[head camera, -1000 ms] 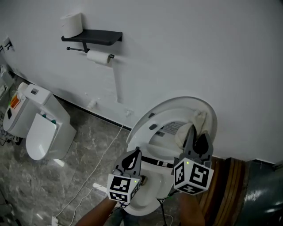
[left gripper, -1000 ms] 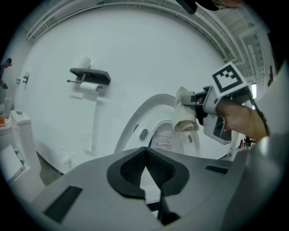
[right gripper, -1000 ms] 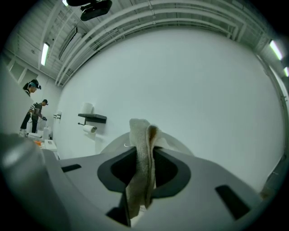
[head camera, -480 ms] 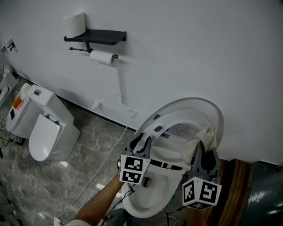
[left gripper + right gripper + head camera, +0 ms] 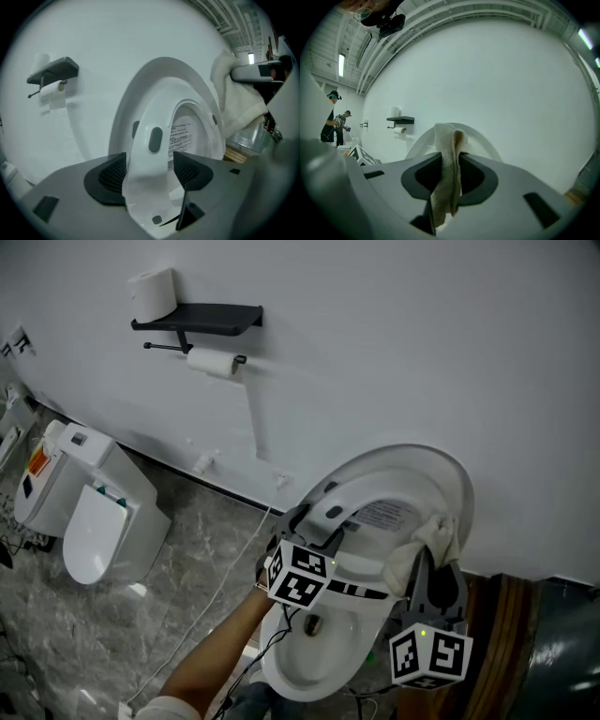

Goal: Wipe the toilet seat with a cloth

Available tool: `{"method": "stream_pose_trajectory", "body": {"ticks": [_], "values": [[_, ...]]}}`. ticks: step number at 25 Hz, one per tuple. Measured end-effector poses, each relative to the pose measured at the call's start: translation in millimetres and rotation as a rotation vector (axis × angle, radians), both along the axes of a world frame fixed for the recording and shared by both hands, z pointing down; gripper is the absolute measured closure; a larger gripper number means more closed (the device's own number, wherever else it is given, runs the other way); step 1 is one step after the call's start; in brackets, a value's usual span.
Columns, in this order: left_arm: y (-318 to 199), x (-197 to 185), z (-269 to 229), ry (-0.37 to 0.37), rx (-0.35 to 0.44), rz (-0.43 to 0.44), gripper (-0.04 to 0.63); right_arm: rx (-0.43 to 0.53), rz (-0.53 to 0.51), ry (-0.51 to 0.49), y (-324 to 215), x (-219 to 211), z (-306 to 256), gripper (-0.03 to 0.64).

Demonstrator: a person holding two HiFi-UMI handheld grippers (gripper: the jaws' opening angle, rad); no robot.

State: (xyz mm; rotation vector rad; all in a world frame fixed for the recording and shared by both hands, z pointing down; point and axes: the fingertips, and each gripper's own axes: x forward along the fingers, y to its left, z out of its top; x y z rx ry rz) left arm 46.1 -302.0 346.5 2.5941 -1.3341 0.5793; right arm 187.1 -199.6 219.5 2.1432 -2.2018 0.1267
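Note:
The white toilet seat [image 5: 349,501] stands raised against its lid [image 5: 457,486] and the wall. My left gripper [image 5: 314,526] is at the seat's left edge. In the left gripper view its jaws [image 5: 150,173] have just been opening and stand wide, with the seat's rim [image 5: 154,140] between the pads. My right gripper [image 5: 433,568] is at the seat's right side, shut on a cream cloth [image 5: 427,540]. In the right gripper view the folded cloth [image 5: 447,159] hangs pinched between the jaws [image 5: 450,173]. The cloth [image 5: 234,103] also shows at the right of the left gripper view.
The open bowl [image 5: 309,662] lies below both grippers. A black shelf [image 5: 197,317] with a paper roll [image 5: 153,292] and a roll holder [image 5: 211,362] hang on the wall. A second toilet [image 5: 103,521] stands at left. A white cable [image 5: 216,596] runs across the floor.
My left gripper went from the bowl's front up to the seat's left edge, and its jaws went from shut to wide. The right gripper sank a little with the cloth.

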Motion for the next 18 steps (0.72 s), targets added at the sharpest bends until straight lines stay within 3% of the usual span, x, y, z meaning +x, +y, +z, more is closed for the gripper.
{"method": "stream_pose_trajectory", "body": {"ticks": [6,10,14,18], "values": [[-6.6,10.2,7.7,-0.135,-0.023,0.043,0.279,0.000,-0.009,-0.026,9.4,3.5,-0.1,0.529],[-10.4,12.0,10.6,-0.202,-0.079,0.051,0.279,-0.003,-0.010,-0.042,12.3,8.1,1.3,0.529],[-7.9,9.7,12.7,-0.294,-0.031,0.081,0.281,-0.001,-0.011,-0.063,17.7,12.6,1.5,0.529],[3.3,5.7,10.7,-0.299,-0.020,0.142,0.284,0.008,-0.021,-0.085,22.5,11.9,-5.4,0.529]]}}
